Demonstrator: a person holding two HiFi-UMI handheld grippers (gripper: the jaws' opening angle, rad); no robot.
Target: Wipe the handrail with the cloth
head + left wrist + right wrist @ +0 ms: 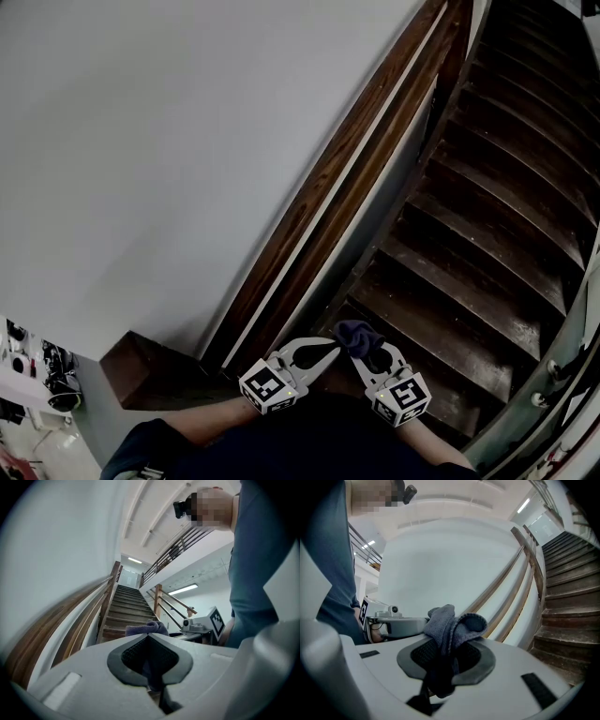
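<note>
The wooden handrail (pixel 330 187) runs up the white wall beside the stairs, also seen in the left gripper view (pixel 70 617) and the right gripper view (pixel 507 579). A dark purple-blue cloth (pixel 354 335) is bunched between both grippers, low in the head view and off the rail. My right gripper (pixel 364 354) is shut on the cloth (pixel 452 620), which hangs down through its jaws (pixel 451 644). My left gripper (pixel 334 346) is shut, its tips pinching the cloth's edge (pixel 146 628). Both grippers are held close to the person's body, tips together.
Dark wooden stairs (pixel 487 234) climb ahead to the right. A grey metal balustrade (pixel 562 366) borders the stairs at the right edge. The white wall (pixel 141 141) fills the left. A shelf with small items (pixel 28 375) sits at bottom left.
</note>
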